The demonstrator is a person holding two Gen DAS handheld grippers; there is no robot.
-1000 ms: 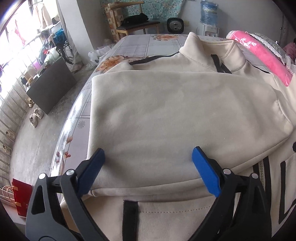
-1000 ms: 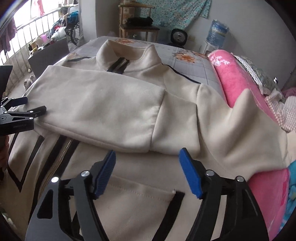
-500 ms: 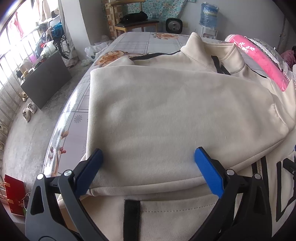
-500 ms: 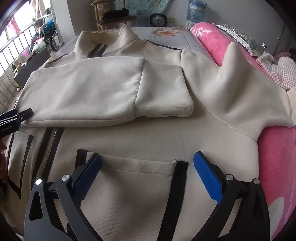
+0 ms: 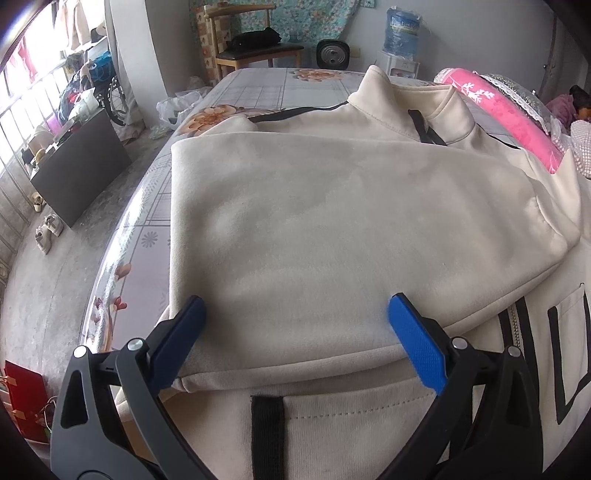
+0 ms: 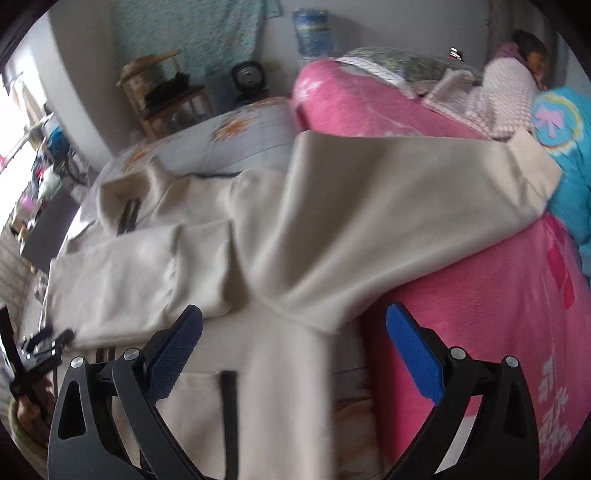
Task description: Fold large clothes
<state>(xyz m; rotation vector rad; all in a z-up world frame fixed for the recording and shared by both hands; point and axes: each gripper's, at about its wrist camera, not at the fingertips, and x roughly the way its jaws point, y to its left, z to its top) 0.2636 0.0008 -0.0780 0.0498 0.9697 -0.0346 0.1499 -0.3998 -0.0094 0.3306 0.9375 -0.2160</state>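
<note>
- Cream jacket [image 5: 332, 229]: large, zip-front with black trim, spread face up on a bed [image 5: 258, 92] with a floral sheet; collar [image 5: 402, 107] toward 12 o'clock in the left wrist view, pocket panel toward 6.
- First sleeve [image 5: 314, 258]: already folded flat across the chest, its cuff [image 5: 554, 229] at 3 o'clock in that view. Judged done.
- Second sleeve [image 6: 388, 206]: unfolded, draped up over a pink quilt [image 6: 461, 295], running toward 2 o'clock in the right wrist view, cuff end near a blue garment [image 6: 565, 155]. Judged the next item; body folds remain after it, so the task is roughly at an early stage.
- Left gripper [image 5: 295, 332]: jaws spread wide, one either side of the folded sleeve's lower edge; whether the pads rest on the cloth cannot be told, but nothing is pinched.
- Right gripper [image 6: 295, 339]: jaws at full spread, empty, over the jacket's side near the armpit seam; this view is blurred, so contact is uncertain.
- Surroundings: wooden chair [image 5: 255, 48], fan [image 5: 332, 55] and water bottle [image 5: 402, 29] at 12 o'clock beyond the bed.
</note>
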